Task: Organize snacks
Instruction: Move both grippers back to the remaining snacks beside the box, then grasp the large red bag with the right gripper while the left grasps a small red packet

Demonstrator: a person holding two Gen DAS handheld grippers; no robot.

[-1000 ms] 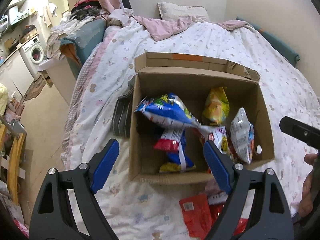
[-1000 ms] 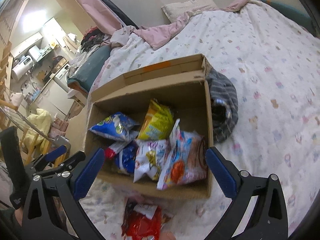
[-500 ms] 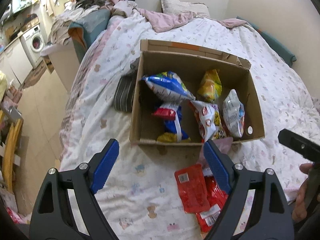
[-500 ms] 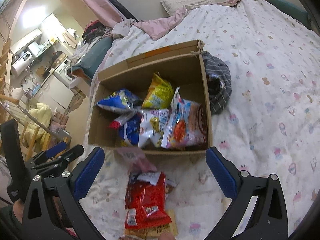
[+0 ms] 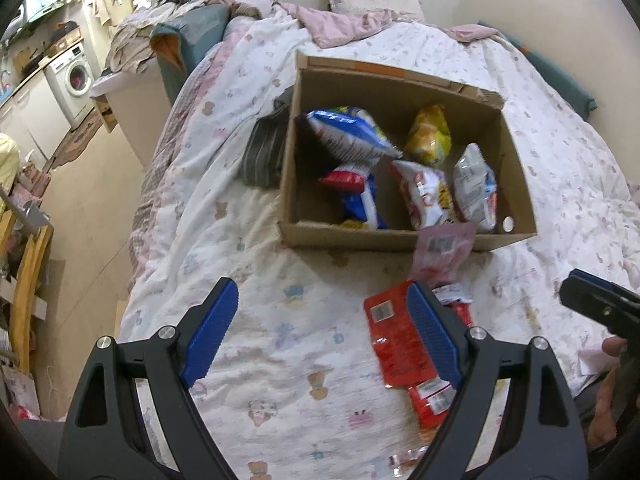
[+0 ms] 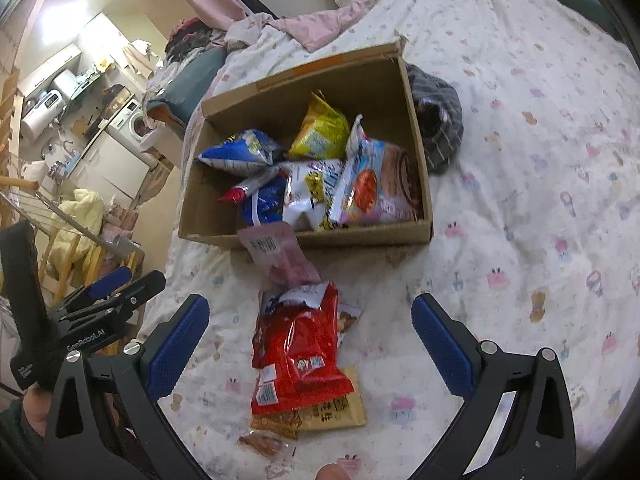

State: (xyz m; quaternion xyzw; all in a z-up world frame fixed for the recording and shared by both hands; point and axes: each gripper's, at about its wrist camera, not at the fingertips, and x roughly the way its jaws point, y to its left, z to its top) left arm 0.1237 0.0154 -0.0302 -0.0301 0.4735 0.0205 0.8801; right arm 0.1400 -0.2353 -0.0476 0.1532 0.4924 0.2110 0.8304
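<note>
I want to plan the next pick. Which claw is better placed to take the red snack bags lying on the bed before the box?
Probably the right claw: it is open and the red snack bags lie centred between its fingers. The left claw, also open, has them off beside one finger.

Both views were taken from cameras mounted just behind two-finger grippers, angled steeply down over a bed (image 5: 280, 360). In the left wrist view, the left gripper (image 5: 320, 334) was framed at the bottom edge, with a cardboard box (image 5: 400, 240) seen near, ahead and slightly right. In the right wrist view, the right gripper (image 6: 310, 338) was framed likewise, the box (image 6: 304, 240) ahead and slightly left. The box, the red packets (image 6: 300, 348) before it, the bed and a kitchen corner at far left were shared by both views. Each gripper was caught at the other view's edge.
</note>
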